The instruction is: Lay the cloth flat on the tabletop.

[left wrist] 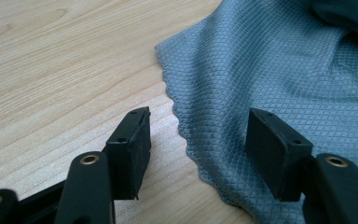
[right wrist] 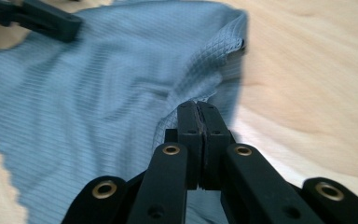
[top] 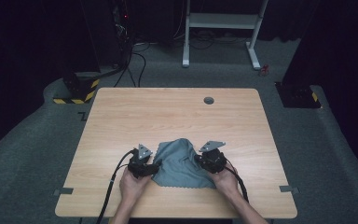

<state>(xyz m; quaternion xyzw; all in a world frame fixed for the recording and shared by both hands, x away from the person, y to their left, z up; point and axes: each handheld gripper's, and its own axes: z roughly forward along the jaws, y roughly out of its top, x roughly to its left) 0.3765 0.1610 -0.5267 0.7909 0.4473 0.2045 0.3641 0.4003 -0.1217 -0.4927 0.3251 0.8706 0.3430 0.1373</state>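
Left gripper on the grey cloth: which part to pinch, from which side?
Pinch the scalloped edge of the grey cloth, where it lies flat between the open fingers of the left gripper. Come in low from the bare table side, one finger sliding under the hem. The right gripper already pinches the opposite, raised fold.
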